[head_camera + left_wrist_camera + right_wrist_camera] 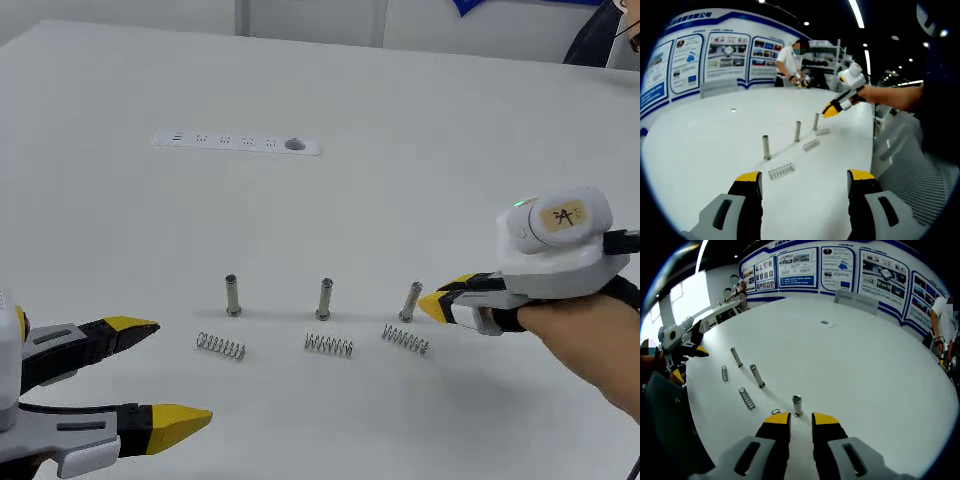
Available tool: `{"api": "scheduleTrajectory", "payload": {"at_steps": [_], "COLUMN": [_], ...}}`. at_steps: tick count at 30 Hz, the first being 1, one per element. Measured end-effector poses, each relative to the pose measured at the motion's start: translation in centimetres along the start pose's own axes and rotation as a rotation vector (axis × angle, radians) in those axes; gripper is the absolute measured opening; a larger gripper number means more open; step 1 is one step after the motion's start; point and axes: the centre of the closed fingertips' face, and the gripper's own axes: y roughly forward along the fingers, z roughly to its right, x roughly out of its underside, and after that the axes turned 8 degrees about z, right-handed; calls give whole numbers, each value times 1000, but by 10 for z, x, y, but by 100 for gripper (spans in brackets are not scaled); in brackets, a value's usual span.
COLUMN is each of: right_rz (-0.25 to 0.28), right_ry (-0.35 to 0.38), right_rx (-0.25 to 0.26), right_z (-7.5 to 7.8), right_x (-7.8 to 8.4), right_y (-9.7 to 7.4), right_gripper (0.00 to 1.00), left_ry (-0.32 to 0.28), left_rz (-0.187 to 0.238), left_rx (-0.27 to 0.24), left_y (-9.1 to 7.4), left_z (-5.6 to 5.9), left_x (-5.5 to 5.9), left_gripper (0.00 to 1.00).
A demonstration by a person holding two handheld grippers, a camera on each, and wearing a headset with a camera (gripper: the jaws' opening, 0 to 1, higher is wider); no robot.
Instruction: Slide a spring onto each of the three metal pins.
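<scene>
White matte workbench (420,200). Head view: three upright grey metal pins (325,298), all bare; three coiled steel springs (329,345) lying loose in front of them. Left gripper view: left gripper (805,179) spread wide, empty. Right gripper view: right gripper (801,420) narrowly parted, empty, just short of the nearest pin. Nothing fitted yet; all three remain.

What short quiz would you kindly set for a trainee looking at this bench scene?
1. How many small coiled wire springs lie on the white table?
2. True or false: one short upright metal pin already has a spring on it.
3. Where are the tips of the right gripper? A, beside the pin at one end of the row; B, beside the middle pin; C, closed around a spring.
Key: 1, three; 2, false; 3, A.
</scene>
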Motion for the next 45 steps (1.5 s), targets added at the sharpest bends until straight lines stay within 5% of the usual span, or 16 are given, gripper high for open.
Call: {"api": "scheduleTrajectory", "payload": {"at_steps": [19,31,45], "right_rz": [-14,-27,-103], "right_ry": [-8,-87,-210], "right_rx": [-70,-148,-200], "right_z": [-20,-39,-48], "right_x": [13,3,5], "right_y": [-16,-6,18], "right_gripper": [17,17,17], "left_ry": [-20,-23,-25], "left_rz": [-10,-11,-11], "left_rx": [-4,-8,-10], "left_y": [2,3,3], "left_z": [-1,-3,-3], "left_x": [6,7,8], "left_gripper": [70,70,70]}}
